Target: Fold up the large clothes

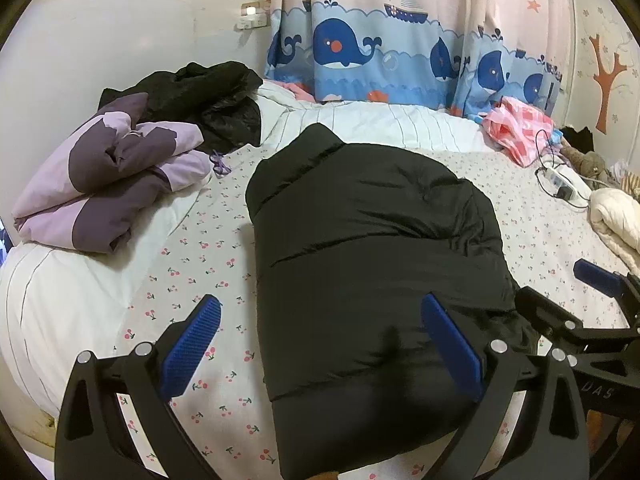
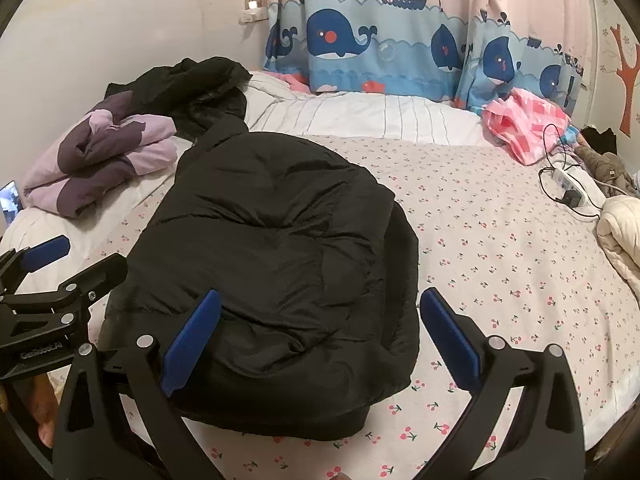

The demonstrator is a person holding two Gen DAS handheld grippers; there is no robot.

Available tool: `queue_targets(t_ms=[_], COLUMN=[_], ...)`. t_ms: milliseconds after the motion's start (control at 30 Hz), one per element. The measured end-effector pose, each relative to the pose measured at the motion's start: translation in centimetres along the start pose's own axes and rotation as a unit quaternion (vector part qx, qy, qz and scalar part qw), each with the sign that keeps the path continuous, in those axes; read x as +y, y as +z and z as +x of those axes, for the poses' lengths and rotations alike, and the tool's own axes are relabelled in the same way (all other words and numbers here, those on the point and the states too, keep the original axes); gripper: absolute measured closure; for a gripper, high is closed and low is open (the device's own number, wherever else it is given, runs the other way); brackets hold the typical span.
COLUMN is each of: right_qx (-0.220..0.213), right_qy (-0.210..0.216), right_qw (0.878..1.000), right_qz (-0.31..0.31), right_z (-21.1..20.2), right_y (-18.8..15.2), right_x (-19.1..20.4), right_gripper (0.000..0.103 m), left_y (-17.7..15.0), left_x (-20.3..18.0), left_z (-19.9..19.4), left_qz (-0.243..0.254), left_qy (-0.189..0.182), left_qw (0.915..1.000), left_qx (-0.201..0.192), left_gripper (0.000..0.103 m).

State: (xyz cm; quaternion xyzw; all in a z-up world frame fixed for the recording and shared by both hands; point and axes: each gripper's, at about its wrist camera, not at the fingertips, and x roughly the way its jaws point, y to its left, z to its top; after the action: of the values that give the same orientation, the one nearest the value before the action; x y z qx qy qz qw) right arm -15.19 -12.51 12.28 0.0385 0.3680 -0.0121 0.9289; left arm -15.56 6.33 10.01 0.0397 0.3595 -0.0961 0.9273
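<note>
Black puffer jacket (image 1: 368, 264), partly folded into a narrow bundle, lay lengthwise on the cherry-print bed (image 1: 192, 264), collar end toward the whale-print curtain (image 1: 384, 52) and hem end nearest the cameras. The left tongs (image 1: 320, 344) stood wide open and held nothing, one pad over the sheet and the other over the hem end. The right tongs (image 2: 320, 340) were likewise wide open and empty, straddling the jacket's right edge.

The padded shell looked light, soft and springy, with a smooth, probably slippery face; a fold would likely puff back unless pressed. The firmest holds appeared to be the hem corners or a stitched seam, pinching through the full thickness rather than the outer fabric alone.

A purple folded garment (image 1: 108, 184) rested on the white duvet at the left.
</note>
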Motion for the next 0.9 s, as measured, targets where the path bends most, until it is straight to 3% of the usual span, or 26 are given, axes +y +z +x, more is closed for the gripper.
queue_targets(t_ms=[900], right_qx=[-0.005], right_qy=[0.004], right_qw=[1.0], right_qz=[-0.006], right_z=[0.17], right_y=[0.34], right_x=[0.7], right_gripper=[0.007], left_y=[0.09], left_x=[0.53], left_z=[0.17], left_qz=[-0.014], left_qy=[0.016], left_qw=[0.9997], left_qx=[-0.008], left_gripper=[0.007])
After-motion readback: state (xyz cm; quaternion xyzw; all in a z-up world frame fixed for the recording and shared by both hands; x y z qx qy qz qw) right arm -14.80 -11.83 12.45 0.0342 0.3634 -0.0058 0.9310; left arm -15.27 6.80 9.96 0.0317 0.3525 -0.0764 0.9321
